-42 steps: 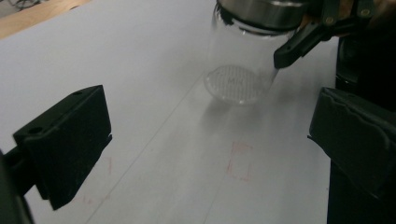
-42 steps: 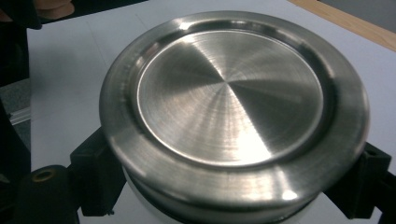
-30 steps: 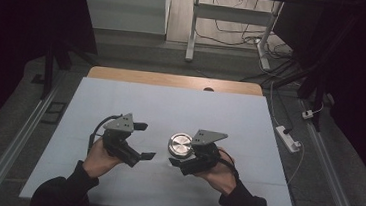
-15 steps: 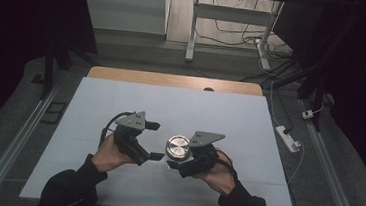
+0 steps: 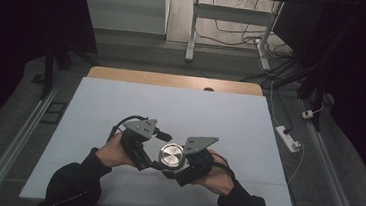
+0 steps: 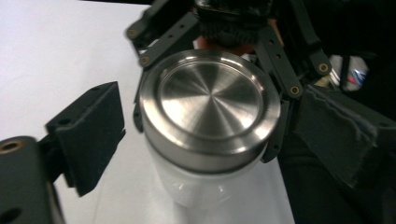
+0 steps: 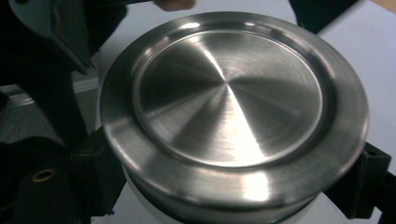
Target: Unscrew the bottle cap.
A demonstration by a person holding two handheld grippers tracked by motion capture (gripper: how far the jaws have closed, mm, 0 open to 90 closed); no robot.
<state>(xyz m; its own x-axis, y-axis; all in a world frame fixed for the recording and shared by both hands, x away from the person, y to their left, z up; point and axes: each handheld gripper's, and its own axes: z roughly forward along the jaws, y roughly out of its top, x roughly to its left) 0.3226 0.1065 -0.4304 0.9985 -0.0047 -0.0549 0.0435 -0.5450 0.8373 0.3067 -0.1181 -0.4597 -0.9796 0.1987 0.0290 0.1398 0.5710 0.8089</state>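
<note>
A white jar with a brushed steel lid stands near the table's front middle. My right gripper is shut on the jar's body just under the lid; its black jaws sit against both sides in the right gripper view. My left gripper comes in from the left at lid height. Its jaws have just been closing with the lid between them. A gap still shows between the left pad and the lid's rim.
A white sheet covers the table, with a wooden strip along its far edge. A power strip and cables lie on the floor to the right. Metal rails run along both sides of the table.
My left gripper has moved right, up to the jar, and its jaws now flank the lid. The right gripper and the jar have kept still.
</note>
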